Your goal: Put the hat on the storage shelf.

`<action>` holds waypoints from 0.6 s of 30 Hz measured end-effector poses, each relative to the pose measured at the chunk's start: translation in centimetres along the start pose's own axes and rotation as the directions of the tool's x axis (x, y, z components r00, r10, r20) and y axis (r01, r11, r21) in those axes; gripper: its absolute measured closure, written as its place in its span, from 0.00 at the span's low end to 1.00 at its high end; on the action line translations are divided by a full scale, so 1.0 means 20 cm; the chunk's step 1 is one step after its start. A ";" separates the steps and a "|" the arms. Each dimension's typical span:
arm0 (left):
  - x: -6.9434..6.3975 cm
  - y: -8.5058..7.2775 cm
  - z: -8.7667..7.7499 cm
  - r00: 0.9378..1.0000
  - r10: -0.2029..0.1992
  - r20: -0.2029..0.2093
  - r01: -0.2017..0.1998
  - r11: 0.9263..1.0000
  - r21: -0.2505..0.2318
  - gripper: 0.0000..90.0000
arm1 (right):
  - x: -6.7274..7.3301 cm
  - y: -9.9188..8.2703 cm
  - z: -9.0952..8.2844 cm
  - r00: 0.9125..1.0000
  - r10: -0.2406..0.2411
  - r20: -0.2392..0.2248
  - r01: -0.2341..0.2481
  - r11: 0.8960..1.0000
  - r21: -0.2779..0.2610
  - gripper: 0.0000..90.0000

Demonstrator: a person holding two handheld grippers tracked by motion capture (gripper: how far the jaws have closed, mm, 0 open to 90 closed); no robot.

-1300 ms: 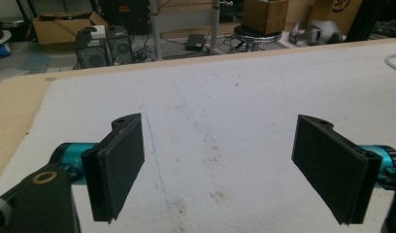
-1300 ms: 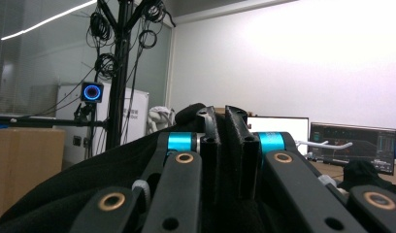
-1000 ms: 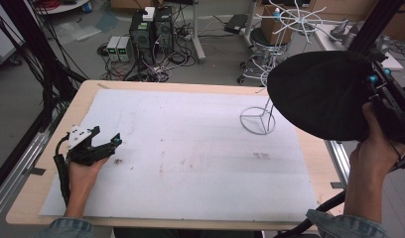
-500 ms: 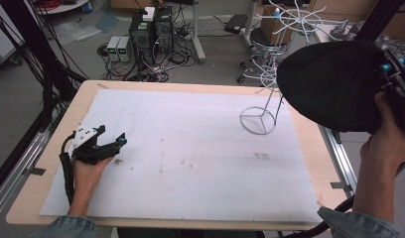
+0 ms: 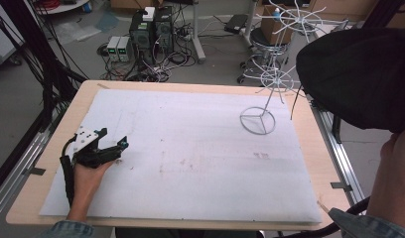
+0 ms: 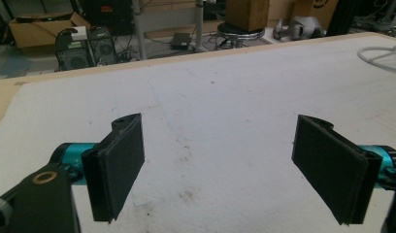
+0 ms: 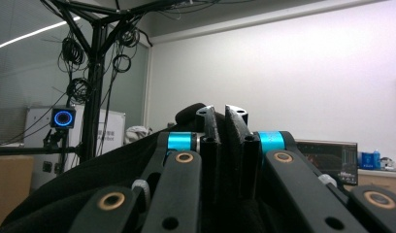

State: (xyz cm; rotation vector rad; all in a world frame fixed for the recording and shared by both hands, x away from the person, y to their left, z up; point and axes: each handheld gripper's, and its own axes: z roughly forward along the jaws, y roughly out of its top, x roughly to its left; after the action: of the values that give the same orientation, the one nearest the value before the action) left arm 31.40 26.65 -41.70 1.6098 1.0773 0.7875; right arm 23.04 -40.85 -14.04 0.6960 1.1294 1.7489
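Your left gripper resting on the white mat at the table's left, jaws spread wide and empty, your right gripper lifted off the right edge, jaws pinched on a black cloth, wire stand upright at the mat's far right.

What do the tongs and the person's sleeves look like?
The left tongs have two flat black padded jaws on teal joints, with brass-coloured pins in black links. From above they carry a grey plate and a black cable. The right tongs look the same: black, teal, brass. The sleeves are blue denim.
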 end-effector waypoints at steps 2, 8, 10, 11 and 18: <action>0.00 0.00 0.00 1.000 -0.002 0.000 0.002 1.000 0.000 0.22 | -0.01 0.02 0.01 1.000 -0.004 0.003 0.004 1.000 -0.003 0.94; 0.00 0.00 0.00 1.000 -0.001 -0.002 0.001 1.000 0.004 0.22 | -0.04 0.06 0.02 1.000 -0.012 0.011 0.012 1.000 -0.010 0.94; 0.00 -0.01 -0.01 1.000 -0.010 -0.001 0.010 1.000 -0.001 0.22 | -0.04 0.07 0.02 1.000 -0.006 0.012 0.006 1.000 -0.013 0.94; 0.00 -0.01 -0.01 1.000 -0.008 -0.001 0.008 1.000 0.000 0.22 | -0.04 0.08 0.02 1.000 -0.009 0.015 0.010 1.000 -0.017 0.94; 0.01 0.00 -0.01 1.000 -0.005 0.004 0.005 1.000 -0.001 0.22 | -0.06 0.14 0.03 0.999 -0.015 0.037 0.016 1.000 -0.027 0.94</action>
State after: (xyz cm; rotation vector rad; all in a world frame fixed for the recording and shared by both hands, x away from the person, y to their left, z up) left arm 31.24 26.84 -41.69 1.6067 1.0782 0.7811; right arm 22.93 -42.20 -11.30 0.6986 1.0811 1.7289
